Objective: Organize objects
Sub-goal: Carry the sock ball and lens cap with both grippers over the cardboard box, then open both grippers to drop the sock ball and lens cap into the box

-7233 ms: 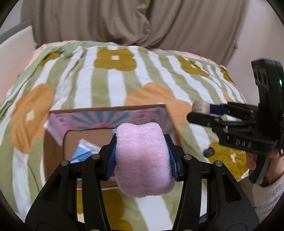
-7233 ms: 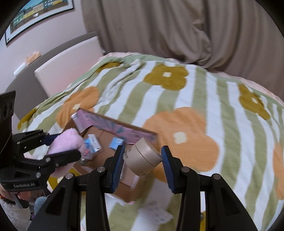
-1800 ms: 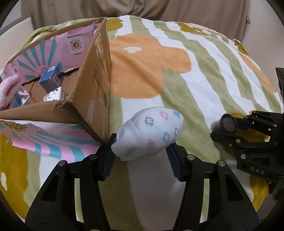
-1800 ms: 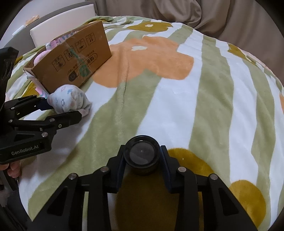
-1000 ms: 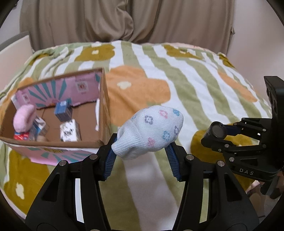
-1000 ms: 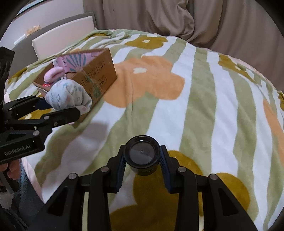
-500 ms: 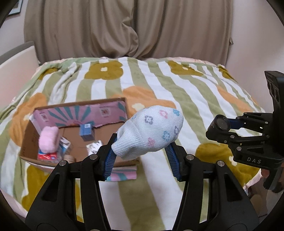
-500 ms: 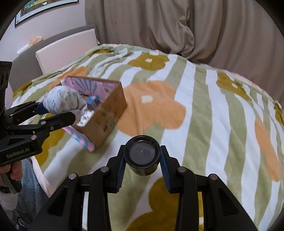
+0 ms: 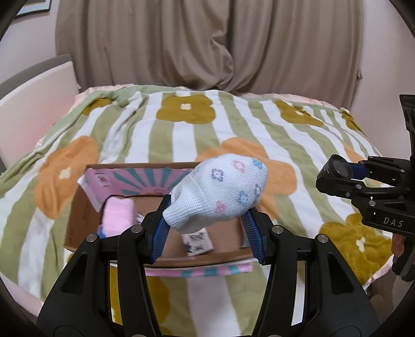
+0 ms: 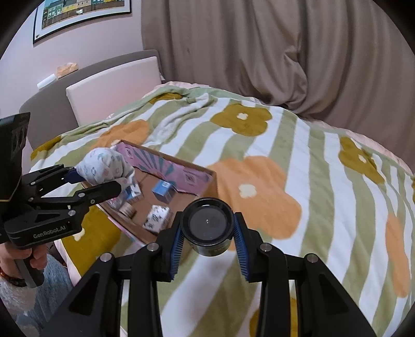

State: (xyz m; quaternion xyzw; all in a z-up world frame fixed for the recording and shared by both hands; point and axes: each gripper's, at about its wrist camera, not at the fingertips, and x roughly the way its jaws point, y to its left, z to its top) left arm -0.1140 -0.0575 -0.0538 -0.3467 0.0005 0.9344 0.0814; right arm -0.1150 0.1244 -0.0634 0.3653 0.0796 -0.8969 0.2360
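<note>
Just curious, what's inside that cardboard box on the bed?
Inside the cardboard box: a pink fluffy roll, a blue carton, a patterned white carton, a tape roll. The held sock hides the rest.

A bed is covered by a striped blanket (image 9: 181, 140) in green and white, printed with large orange and mustard flowers. Behind it hangs a taupe curtain (image 9: 207, 44) in heavy folds (it fills most of the far wall in both views). To the left stands a pale upholstered headboard (image 10: 111, 90), backed by a darker brown panel. On the ledge above lie an orange packet (image 10: 67, 68) and a small white item just beside it. A framed picture (image 10: 77, 13) hangs on the pinkish wall.
</note>
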